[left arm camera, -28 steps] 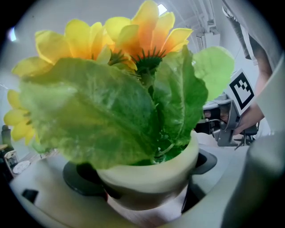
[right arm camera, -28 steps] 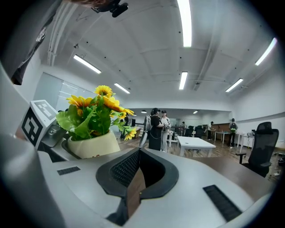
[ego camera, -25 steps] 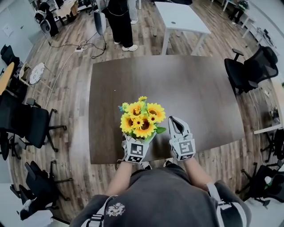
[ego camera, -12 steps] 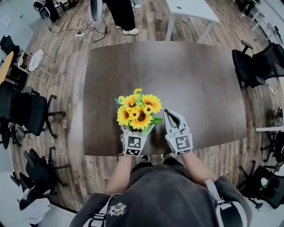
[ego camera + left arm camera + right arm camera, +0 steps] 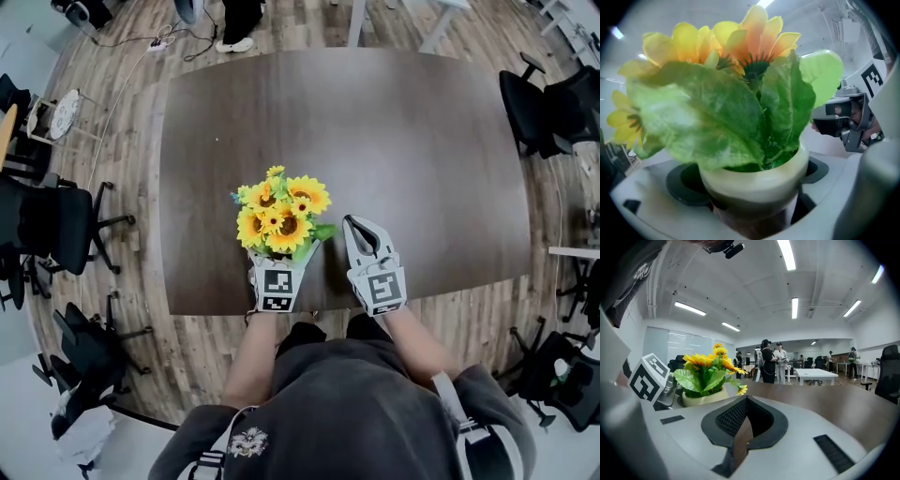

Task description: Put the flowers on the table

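Note:
A bunch of yellow sunflowers [image 5: 275, 217] with green leaves stands in a small cream pot [image 5: 754, 180]. My left gripper [image 5: 278, 262] is shut on that pot, with one jaw on each side of it. It holds the pot upright over the near edge of the dark brown table [image 5: 394, 141]. Whether the pot touches the tabletop is hidden. Just to the right, my right gripper [image 5: 362, 236] is shut with nothing in it and points away over the table. From the right gripper view the flowers [image 5: 708, 363] stand at the left, beyond my right gripper [image 5: 740, 427].
Black office chairs stand left [image 5: 52, 225] and right [image 5: 553, 103] of the table. A white table [image 5: 815, 375] and several standing people [image 5: 768, 361] are far behind it. Cables and a power strip [image 5: 159, 42] lie on the wooden floor.
The view has closed in on the table. Both grippers, with the flowers, have moved a little further in over its near edge. Neither grip has changed.

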Action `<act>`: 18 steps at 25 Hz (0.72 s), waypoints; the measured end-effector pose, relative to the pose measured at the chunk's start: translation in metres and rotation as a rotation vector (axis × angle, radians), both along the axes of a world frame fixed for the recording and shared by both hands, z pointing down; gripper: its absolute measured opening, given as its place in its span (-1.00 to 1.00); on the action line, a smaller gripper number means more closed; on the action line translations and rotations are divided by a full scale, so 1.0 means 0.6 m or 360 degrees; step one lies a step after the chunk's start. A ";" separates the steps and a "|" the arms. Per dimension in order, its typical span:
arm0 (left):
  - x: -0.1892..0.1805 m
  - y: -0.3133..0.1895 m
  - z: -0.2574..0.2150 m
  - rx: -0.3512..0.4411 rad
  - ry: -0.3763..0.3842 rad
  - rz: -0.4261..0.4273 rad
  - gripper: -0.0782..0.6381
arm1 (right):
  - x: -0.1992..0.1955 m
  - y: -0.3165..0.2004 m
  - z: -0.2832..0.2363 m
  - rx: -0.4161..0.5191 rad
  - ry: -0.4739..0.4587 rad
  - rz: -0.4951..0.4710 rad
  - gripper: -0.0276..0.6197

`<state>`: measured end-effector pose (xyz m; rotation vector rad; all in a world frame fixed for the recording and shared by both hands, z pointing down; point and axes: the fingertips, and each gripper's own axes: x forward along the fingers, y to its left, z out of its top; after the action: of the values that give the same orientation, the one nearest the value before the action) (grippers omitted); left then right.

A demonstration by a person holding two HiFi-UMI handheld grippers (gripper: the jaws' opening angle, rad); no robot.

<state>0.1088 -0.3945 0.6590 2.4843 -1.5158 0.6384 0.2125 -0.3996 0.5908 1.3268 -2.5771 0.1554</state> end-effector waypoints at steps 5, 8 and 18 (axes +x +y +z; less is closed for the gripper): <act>-0.009 0.001 0.036 -0.0076 -0.0019 -0.0061 0.79 | 0.009 0.005 0.024 -0.0049 0.0018 -0.0020 -0.84; -0.015 0.001 0.050 -0.0104 -0.0050 -0.0088 0.80 | 0.014 0.006 0.038 -0.0084 0.0035 -0.0038 -0.84; -0.034 0.003 0.099 -0.0241 -0.0070 -0.0159 0.80 | 0.003 0.013 0.057 -0.0125 0.0025 -0.0086 -0.84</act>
<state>0.0887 -0.3929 0.7187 2.2824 -1.5346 0.7649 0.2145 -0.3915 0.6251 1.2253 -2.5628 0.2333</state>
